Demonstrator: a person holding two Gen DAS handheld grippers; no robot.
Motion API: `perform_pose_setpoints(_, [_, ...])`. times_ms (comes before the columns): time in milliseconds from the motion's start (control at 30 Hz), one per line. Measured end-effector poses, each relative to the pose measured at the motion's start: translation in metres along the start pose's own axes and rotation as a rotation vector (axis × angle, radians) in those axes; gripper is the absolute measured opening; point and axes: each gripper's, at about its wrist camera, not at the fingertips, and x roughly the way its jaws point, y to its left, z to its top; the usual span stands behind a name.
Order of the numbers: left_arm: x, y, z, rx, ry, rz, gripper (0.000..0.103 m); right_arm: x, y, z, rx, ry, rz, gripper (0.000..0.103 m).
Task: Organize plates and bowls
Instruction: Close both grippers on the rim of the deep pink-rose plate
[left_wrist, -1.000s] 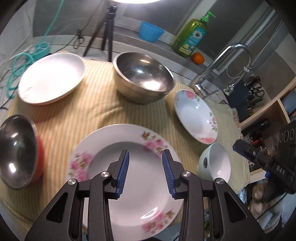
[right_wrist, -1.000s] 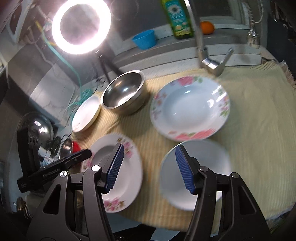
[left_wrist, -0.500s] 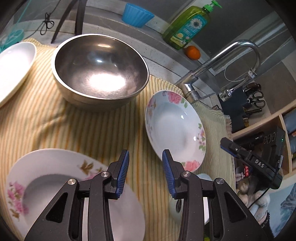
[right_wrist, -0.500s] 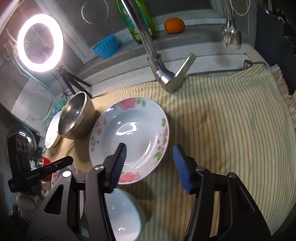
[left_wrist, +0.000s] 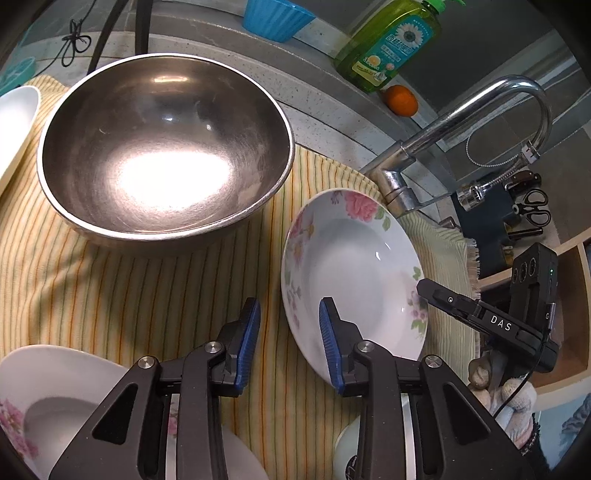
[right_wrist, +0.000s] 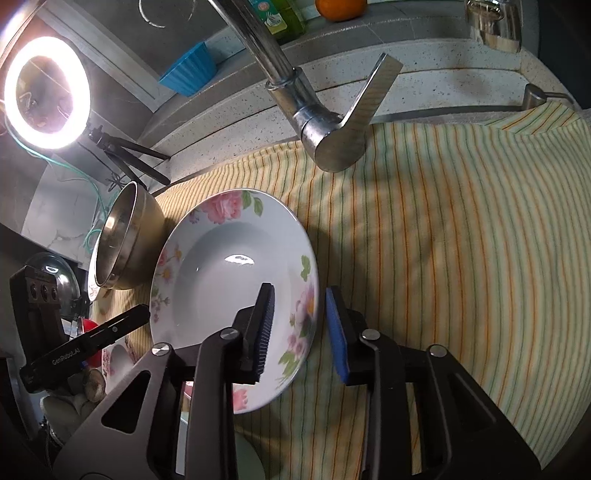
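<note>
The right gripper (right_wrist: 299, 325), its arm lettered "DAS", is closing with the floral plate (right_wrist: 236, 266)'s near rim between its jaws, not yet pinched. The left gripper (left_wrist: 290, 339), lettered "GenRobot.AI", is closing too, straddling the same plate's left rim on the striped cloth (left_wrist: 147, 295). Beyond sit a steel bowl (left_wrist: 166, 147), tap (left_wrist: 461, 118) and a soap bottle (left_wrist: 395, 40) with small, unreadable print

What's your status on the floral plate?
Both grippers closing astride floral deep plate rim: right gripper, left gripper. Steel bowl alongside. Nothing blocking.
</note>
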Motion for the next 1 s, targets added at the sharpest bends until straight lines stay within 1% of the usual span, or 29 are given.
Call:
perform_pose_setpoints(67, [0.003,0.001,0.001,-0.001,0.002,0.003,0.022,0.004,-0.001,0.002,0.001,0.010,-0.002,0.024])
perform_pose_setpoints(100, [0.005,0.000,0.003,0.001,0.004,0.005,0.022,0.006,-0.001,0.003,0.003,0.014,0.000,0.023])
perform_pose_setpoints(133, [0.006,0.000,0.004,0.001,0.005,0.005,0.021,0.007,-0.002,0.003,0.007,0.019,0.004,0.020])
perform_pose_setpoints(167, [0.008,0.001,0.004,0.000,0.006,0.003,0.017,0.010,-0.003,0.004,0.013,0.026,0.012,0.016])
perform_pose_setpoints(200, [0.009,0.001,0.005,0.002,0.009,0.002,0.014,0.012,-0.003,0.004,0.014,0.031,0.013,0.016])
perform_pose_setpoints(267, [0.011,0.000,0.007,0.006,0.009,-0.001,0.012,0.014,-0.005,0.005,0.011,0.038,0.011,0.014])
perform_pose_setpoints(433, [0.015,-0.001,0.011,0.009,0.022,-0.012,0.011,0.016,-0.006,0.006,0.020,0.041,0.017,0.014])
perform_pose_setpoints(700, [0.016,-0.007,0.013,0.054,0.016,0.015,0.011,0.017,-0.006,0.007,0.041,0.037,0.027,0.014])
perform_pose_setpoints(1000, [0.012,-0.010,0.015,0.074,0.002,0.014,0.011,0.007,-0.003,0.005,0.037,0.009,0.008,0.014])
